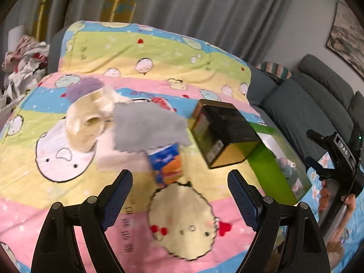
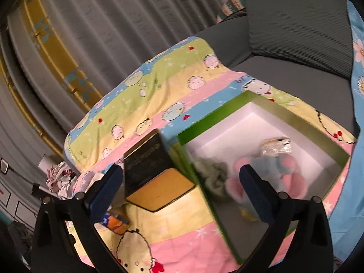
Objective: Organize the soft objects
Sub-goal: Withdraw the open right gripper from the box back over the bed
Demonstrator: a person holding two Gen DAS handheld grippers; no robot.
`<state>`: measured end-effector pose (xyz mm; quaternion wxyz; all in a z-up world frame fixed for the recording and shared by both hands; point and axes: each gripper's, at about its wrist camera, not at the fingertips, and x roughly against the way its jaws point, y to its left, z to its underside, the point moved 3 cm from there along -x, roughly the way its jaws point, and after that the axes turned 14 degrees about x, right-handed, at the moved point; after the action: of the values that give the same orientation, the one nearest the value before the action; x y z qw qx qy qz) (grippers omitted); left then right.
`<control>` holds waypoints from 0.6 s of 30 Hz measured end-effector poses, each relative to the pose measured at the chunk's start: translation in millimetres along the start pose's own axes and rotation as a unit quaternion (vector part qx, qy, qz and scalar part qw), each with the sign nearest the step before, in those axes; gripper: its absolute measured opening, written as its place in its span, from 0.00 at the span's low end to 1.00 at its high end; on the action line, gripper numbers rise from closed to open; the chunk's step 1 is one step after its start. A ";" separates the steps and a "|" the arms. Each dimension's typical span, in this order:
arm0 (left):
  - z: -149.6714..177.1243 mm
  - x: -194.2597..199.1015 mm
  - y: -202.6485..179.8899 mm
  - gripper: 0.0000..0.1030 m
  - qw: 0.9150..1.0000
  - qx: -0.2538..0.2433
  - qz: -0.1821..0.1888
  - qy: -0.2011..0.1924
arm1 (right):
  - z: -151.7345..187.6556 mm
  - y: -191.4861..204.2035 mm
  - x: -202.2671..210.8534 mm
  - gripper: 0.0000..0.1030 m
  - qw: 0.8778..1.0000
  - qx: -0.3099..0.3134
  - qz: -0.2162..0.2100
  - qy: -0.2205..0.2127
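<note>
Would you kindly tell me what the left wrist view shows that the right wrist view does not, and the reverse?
Only the left wrist view shows the grey square cloth, the cream fluffy item and the right gripper, open. Only the right wrist view shows the green box's white inside, holding a blue-and-pink plush toy and an olive-green crumpled cloth. Both show the black-and-gold box, the green cardboard box and the blue-and-orange packet.

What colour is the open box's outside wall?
Bright green, with a white inside; the green box shows best in the right wrist view.
</note>
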<state>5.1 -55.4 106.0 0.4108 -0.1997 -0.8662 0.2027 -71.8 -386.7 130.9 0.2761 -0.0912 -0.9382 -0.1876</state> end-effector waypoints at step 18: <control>-23.4 13.8 89.8 0.83 0.986 0.132 -0.071 -0.069 | 30.1 119.0 -35.2 0.99 0.990 0.097 -0.091 0.056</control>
<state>31.8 31.3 81.9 0.3858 -0.0669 -0.8703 0.2988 -24.4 -268.3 123.9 0.3173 0.0326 -0.9395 -0.1248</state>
